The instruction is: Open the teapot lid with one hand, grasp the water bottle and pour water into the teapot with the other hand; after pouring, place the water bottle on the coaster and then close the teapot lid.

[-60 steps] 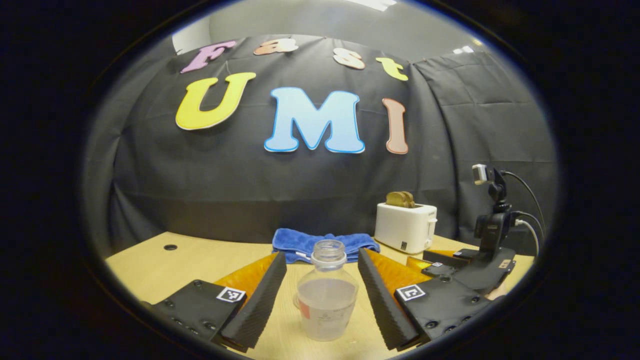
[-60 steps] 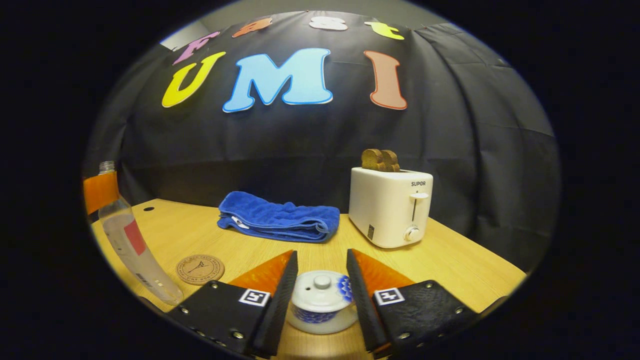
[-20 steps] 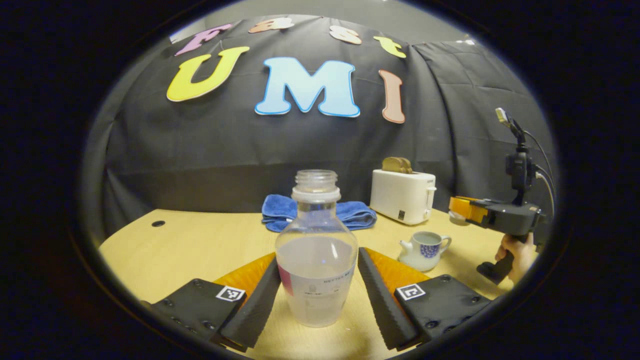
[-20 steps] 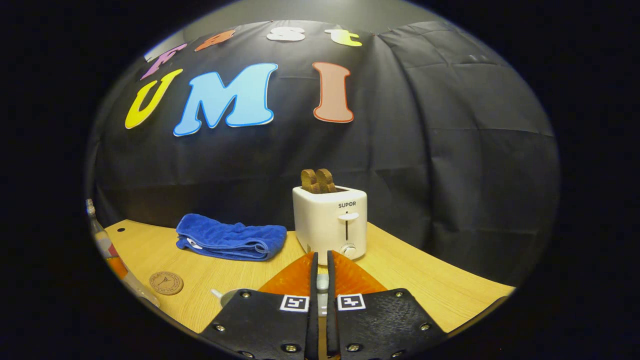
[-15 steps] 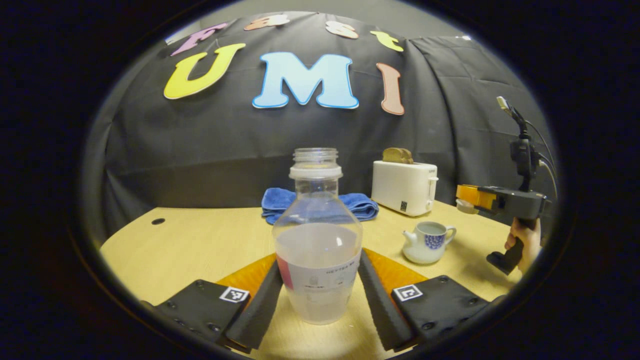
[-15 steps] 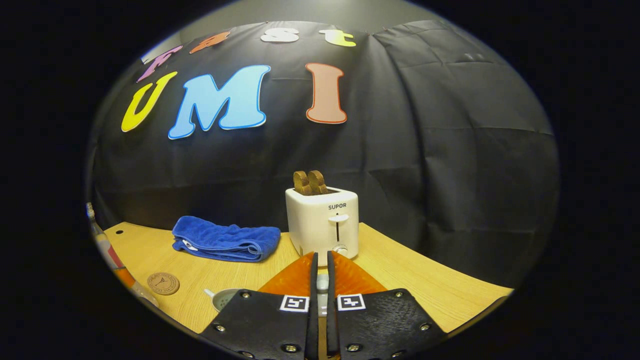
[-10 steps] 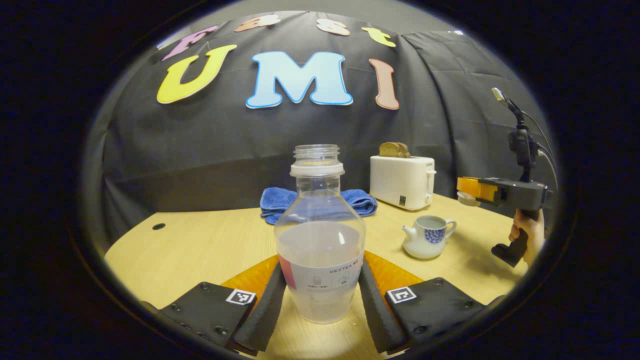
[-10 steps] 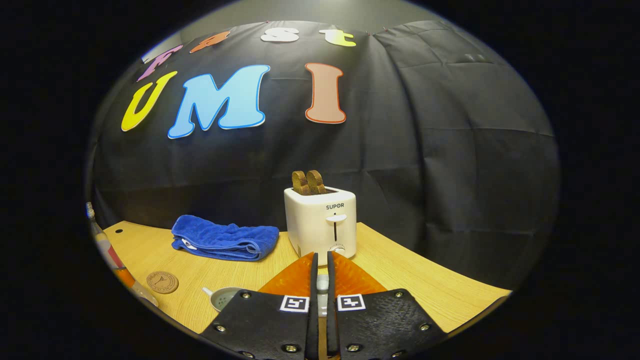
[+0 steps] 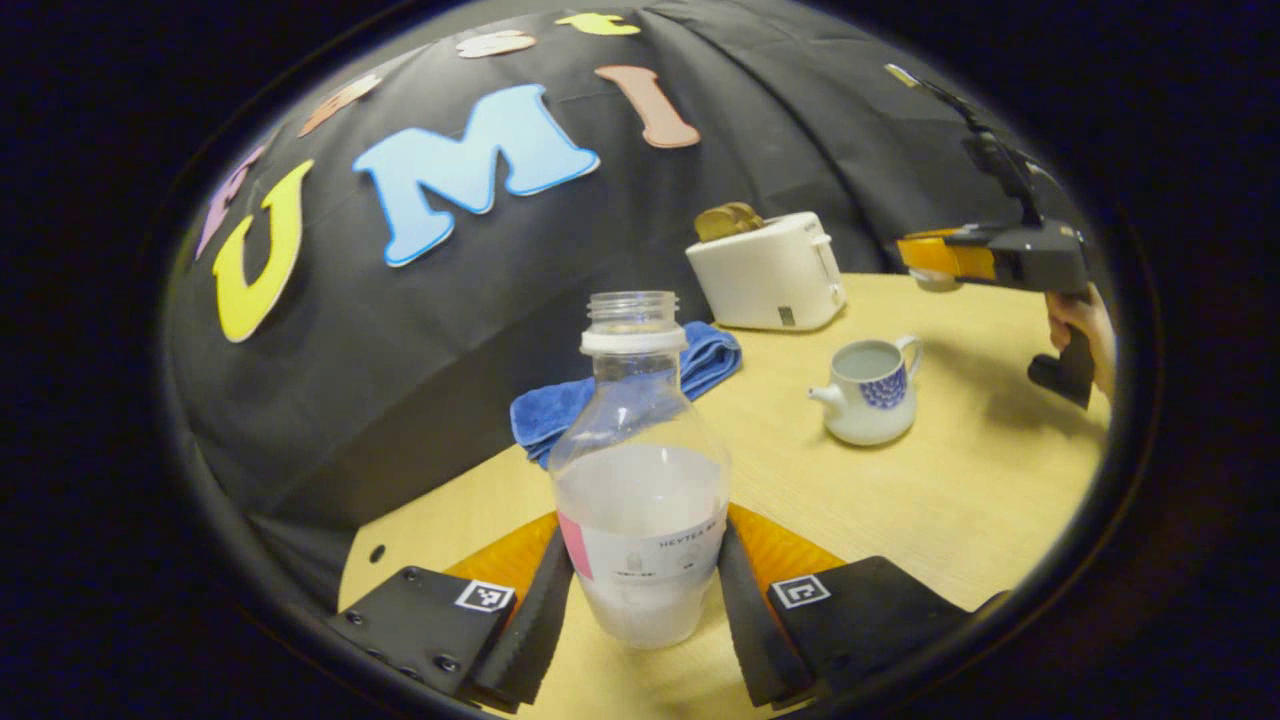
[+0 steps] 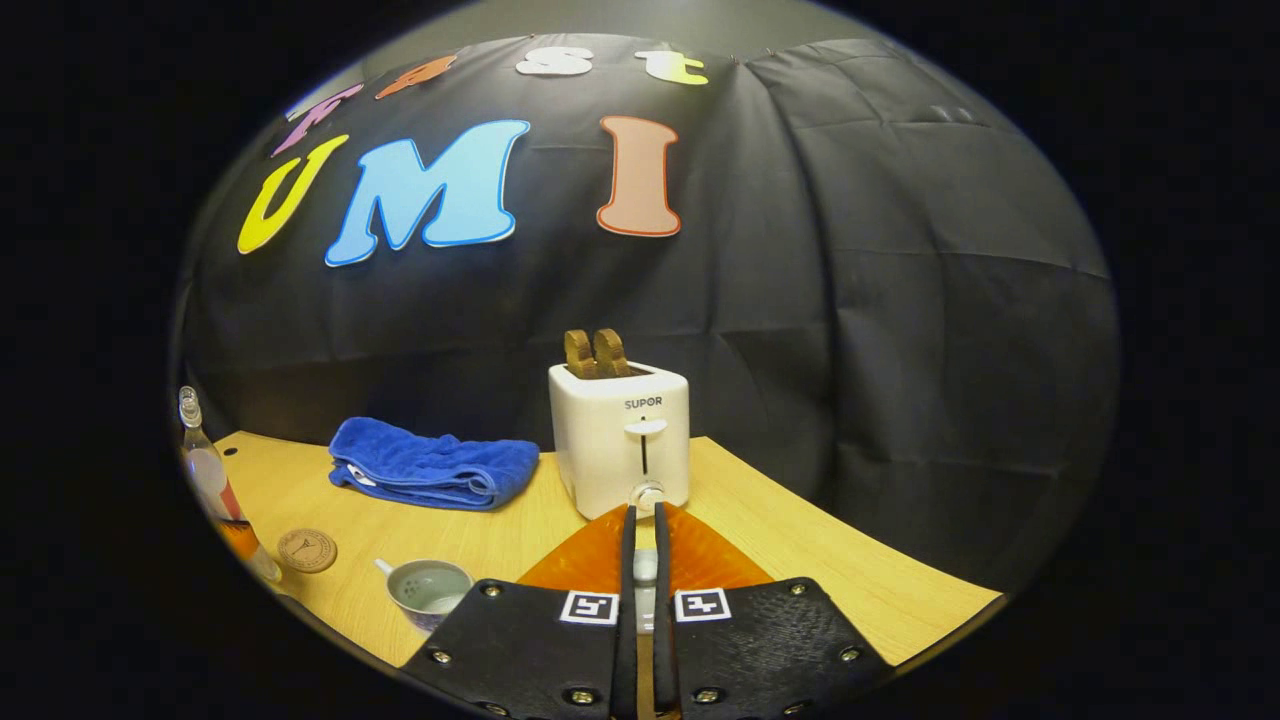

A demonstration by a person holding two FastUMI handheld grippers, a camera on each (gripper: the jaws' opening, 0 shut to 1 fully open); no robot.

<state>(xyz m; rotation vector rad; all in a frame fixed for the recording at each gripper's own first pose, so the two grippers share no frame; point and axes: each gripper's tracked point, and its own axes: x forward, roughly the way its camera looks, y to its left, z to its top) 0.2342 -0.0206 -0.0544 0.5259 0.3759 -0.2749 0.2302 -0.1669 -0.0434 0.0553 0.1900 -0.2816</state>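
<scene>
A clear, capless water bottle (image 9: 640,470), about half full, stands between my left gripper's (image 9: 640,545) fingers, which are shut on its lower body. The left gripper view is rolled, so the table slopes. The white teapot with a blue pattern (image 9: 868,395) sits lidless right of the bottle, its mouth uncovered. My right gripper (image 9: 915,255), held by a hand (image 9: 1085,325), hovers above and right of the teapot. In the right gripper view the right gripper (image 10: 643,515) is shut on the small white lid (image 10: 645,565). The teapot (image 10: 428,590), round cork coaster (image 10: 307,550) and bottle (image 10: 210,480) lie at lower left.
A white toaster (image 10: 620,440) with two bread slices stands at the back of the wooden table (image 10: 800,560). A folded blue towel (image 10: 430,465) lies left of it. The black cloth wall closes off the back.
The left gripper closed on the bottle and has now tilted with it, rolling its view. The right gripper took the lid off the teapot and drew it up and to the right.
</scene>
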